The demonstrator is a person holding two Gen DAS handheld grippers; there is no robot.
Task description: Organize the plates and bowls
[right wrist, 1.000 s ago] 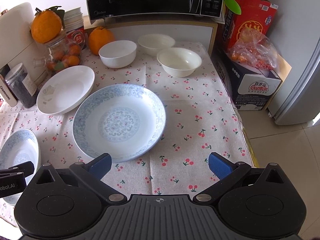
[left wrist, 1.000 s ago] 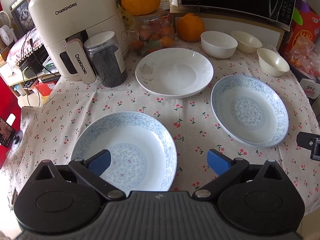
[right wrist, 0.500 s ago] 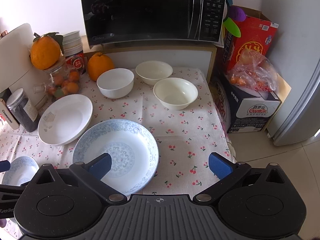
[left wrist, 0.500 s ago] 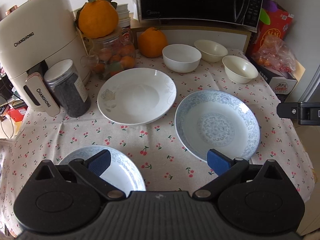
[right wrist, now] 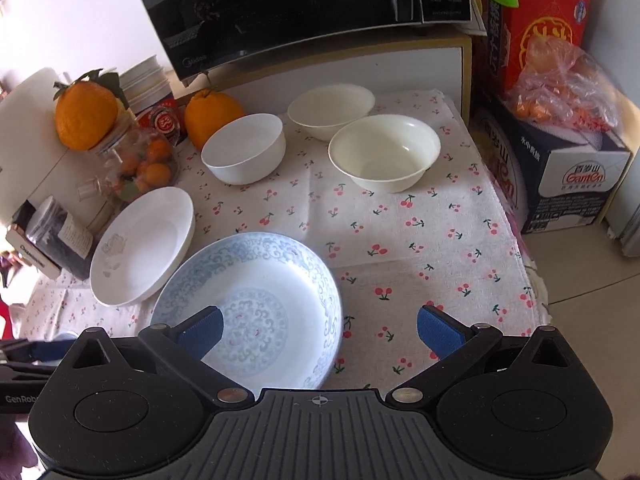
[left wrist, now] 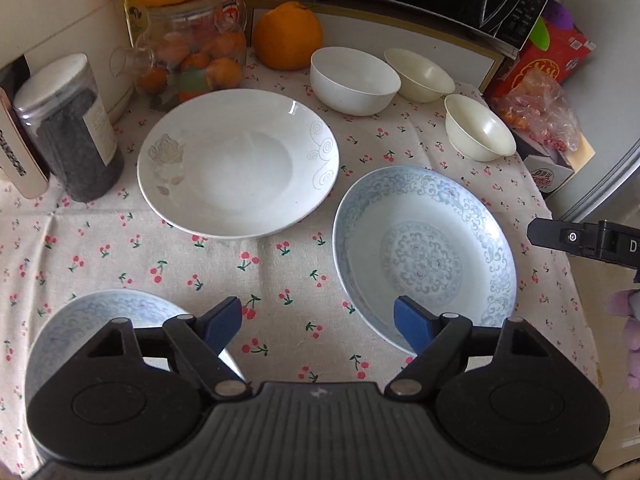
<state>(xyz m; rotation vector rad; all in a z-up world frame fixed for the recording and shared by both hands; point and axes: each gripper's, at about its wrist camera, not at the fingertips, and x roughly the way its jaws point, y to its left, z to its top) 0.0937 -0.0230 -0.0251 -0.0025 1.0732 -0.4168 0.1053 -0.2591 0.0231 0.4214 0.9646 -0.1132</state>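
On the cherry-print tablecloth, the blue-patterned porcelain plate lies just ahead-right of the left gripper, whose empty jaws have just been narrowing, while the right gripper, spread empty, straddles its right rim.

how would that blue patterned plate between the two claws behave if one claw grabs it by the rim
The blue patterned plate looks glazed ceramic, so probably stiff, breakable and slick against claw pads. Its wide, shallow form suggests it may droop from a one-sided rim grip. Lying flat on the tablecloth, it likely won't roll.
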